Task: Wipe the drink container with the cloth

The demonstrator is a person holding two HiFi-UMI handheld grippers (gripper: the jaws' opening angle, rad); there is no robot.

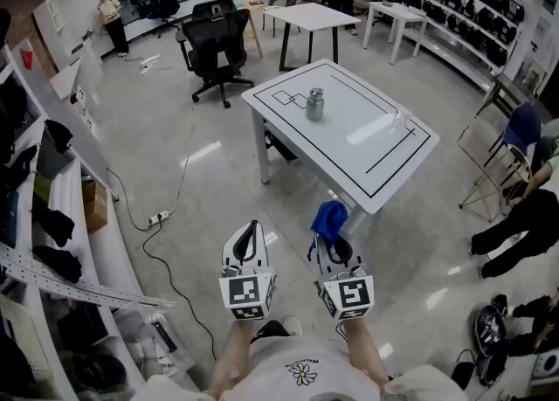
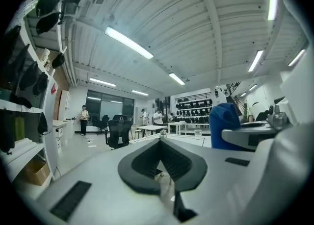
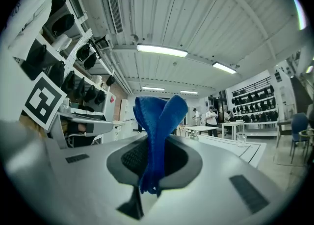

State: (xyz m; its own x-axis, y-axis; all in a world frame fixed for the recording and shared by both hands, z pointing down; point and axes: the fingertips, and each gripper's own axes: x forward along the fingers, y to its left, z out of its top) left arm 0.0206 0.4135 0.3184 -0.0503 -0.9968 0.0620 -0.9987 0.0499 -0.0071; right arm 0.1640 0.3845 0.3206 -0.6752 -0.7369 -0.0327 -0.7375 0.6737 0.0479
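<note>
If the right gripper (image 1: 327, 240) loosens its pinch on the blue fabric cloth (image 3: 157, 136), that drops. With the left gripper (image 2: 161, 143) pressed together and empty, the far silvery metal drink container (image 1: 315, 104) may topple.

No words or numbers can be read from here. The cube (image 1: 247, 294) on the left gripper (image 1: 251, 230) and the one on the right gripper (image 1: 332, 242) show only black-and-white square patterns. Behind them, the shirt (image 1: 262, 371) has small print by a flower (image 1: 302, 375), too tiny to read.

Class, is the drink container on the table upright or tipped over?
Upright: the drink container stands on its base on the table, cap up.
</note>
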